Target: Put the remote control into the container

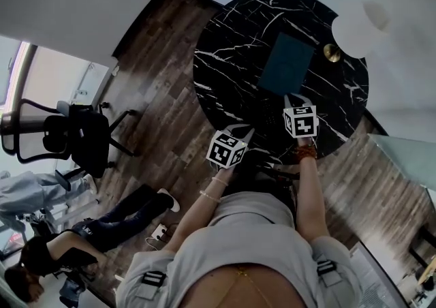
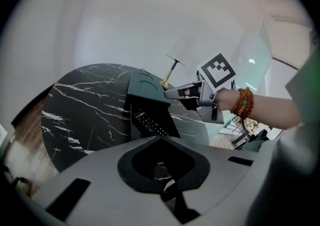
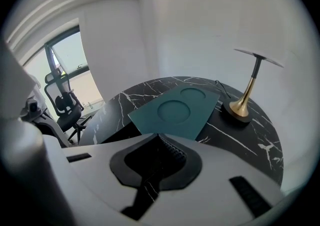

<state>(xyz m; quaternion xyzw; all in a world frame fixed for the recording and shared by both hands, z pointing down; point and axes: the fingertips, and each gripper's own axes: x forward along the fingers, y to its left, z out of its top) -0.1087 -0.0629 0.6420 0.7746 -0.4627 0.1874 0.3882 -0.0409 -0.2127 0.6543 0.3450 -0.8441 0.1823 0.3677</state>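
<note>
At the round black marble table [image 1: 231, 48], our slim black button-covered remote control [image 2: 150, 122] lies just beside the flat teal rectangular container [image 1: 286, 65].
Our right gripper [image 1: 291, 100] is closed at the container's near edge; our left gripper [image 1: 240, 130] is closed too, holding nothing.

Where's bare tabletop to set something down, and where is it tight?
Widest bare patch: left part of the table, between the teal container and the left rim. Narrower strip between container and far rim. Crowded: the lamp beside the container's right corner, and the near edge, where left claw, right claw and remote sit.
</note>
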